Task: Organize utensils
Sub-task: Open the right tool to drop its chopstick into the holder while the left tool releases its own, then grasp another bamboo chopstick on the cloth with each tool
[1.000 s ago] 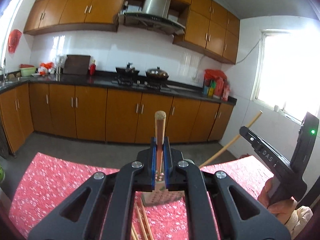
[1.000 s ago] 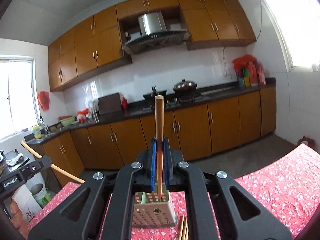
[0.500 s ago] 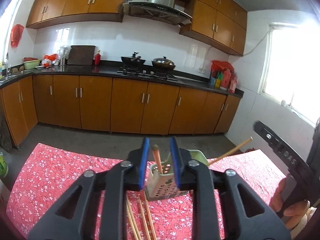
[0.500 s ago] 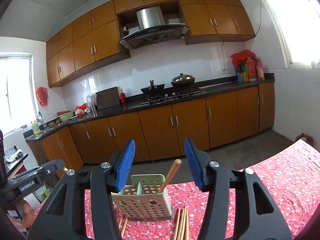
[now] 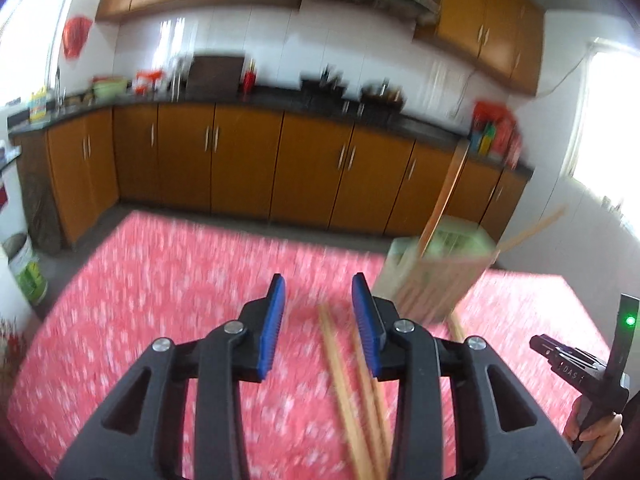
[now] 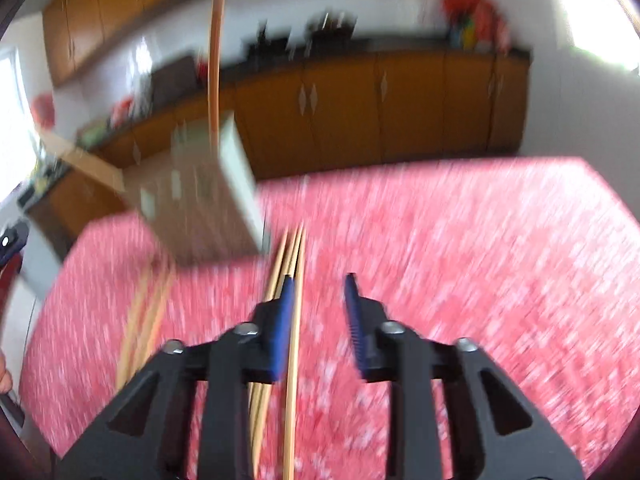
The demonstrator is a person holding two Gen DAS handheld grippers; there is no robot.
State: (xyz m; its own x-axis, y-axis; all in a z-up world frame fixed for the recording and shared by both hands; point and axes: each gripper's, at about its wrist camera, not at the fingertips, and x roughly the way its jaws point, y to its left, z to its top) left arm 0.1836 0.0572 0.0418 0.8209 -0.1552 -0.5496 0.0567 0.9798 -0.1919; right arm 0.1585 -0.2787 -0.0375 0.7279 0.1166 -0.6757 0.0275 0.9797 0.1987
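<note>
A pale green perforated utensil holder (image 5: 436,268) (image 6: 204,192) stands on the red floral tablecloth (image 5: 160,300) with chopsticks (image 5: 440,200) (image 6: 216,60) leaning out of it. Loose wooden chopsticks (image 5: 340,380) (image 6: 294,340) lie flat on the cloth in front of it. My left gripper (image 5: 318,292) hangs over them with its jaws opening, and its pads press on nothing. My right gripper (image 6: 319,296) has its jaws closing with a gap still between them; one loose chopstick lies just under its left pad (image 6: 284,320). Both views are motion-blurred.
More chopsticks (image 6: 144,316) lie on the cloth left of the right gripper. The other hand-held gripper (image 5: 580,364) and a hand (image 5: 592,432) show at the right edge. Brown kitchen cabinets (image 5: 240,168) run beyond the table's far edge. A white bucket (image 5: 24,264) stands on the floor at the left.
Each gripper let go of the chopstick it held upright; these now stand in the holder. Both grippers have dropped and tilted down toward the loose chopsticks. The right jaws have narrowed since half a second ago.
</note>
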